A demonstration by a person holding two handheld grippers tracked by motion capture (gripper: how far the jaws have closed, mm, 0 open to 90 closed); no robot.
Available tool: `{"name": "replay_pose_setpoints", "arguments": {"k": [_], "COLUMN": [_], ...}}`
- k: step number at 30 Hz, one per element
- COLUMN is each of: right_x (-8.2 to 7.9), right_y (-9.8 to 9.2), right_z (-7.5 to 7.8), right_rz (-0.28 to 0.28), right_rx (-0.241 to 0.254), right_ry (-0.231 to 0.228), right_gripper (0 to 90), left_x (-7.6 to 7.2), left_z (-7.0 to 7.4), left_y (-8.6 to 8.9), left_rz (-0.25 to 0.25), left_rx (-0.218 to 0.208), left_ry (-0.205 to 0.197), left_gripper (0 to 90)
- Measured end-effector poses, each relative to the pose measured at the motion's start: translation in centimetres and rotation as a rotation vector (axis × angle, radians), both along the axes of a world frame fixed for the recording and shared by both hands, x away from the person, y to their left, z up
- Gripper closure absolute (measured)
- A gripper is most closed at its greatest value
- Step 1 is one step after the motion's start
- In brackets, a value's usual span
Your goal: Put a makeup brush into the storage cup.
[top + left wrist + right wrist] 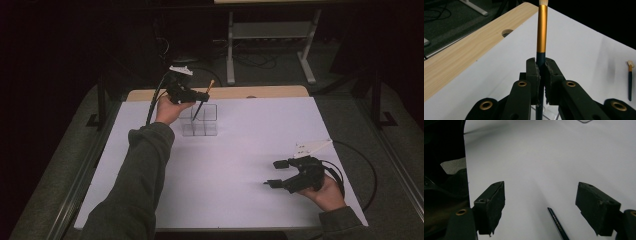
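My left gripper [202, 95] hangs over the far middle of the white table [240, 165], shut on a brush [199, 109]. The brush stands tilted, gold ferrule and pale bristles up. Its dark handle reaches down into a clear compartment box [210, 127]. In the left gripper view the pads [534, 72] pinch the dark handle just below the gold ferrule [542, 30]. My right gripper [271, 174] rests low at the front right, open. Between its jaws [541, 188] a thin dark handle [556, 222] lies on the table, touching neither pad. A second brush [629, 80] lies flat on the table, far right in the left gripper view.
A wooden strip [260, 92] with a round hole [507, 32] runs along the table's far edge. Beyond it stand the white legs of a desk [231, 50] on a dark floor. The right gripper's cable [367, 170] loops past the table's right edge.
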State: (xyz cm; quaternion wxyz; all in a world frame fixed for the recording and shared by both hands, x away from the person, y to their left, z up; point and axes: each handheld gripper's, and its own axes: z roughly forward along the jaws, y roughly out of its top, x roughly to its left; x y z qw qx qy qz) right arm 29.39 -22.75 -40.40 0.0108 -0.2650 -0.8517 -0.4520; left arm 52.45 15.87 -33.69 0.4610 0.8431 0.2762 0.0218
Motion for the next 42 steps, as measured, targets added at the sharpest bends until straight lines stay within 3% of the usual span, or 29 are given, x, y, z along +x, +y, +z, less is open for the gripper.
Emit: {"name": "replay_pose_setpoints", "arguments": {"k": [37,42], "right_x": [-0.02,-0.01], "right_y": [0.22,0.19], "right_z": [-0.02,-0.01], "right_rz": [0.012,0.013], "right_rx": [-0.002,-0.001], "right_ry": [0.001,0.000], "right_gripper": [22.5,22.5], "left_x": [-0.22,-0.30], "left_z": [-0.57,-0.50], "left_y": [-0.32,-0.25], "left_rz": [-0.015,-0.001], "left_rx": [0.088,0.099], "left_ry": [0.016,0.020], "left_gripper": [82.1,76.2]}}
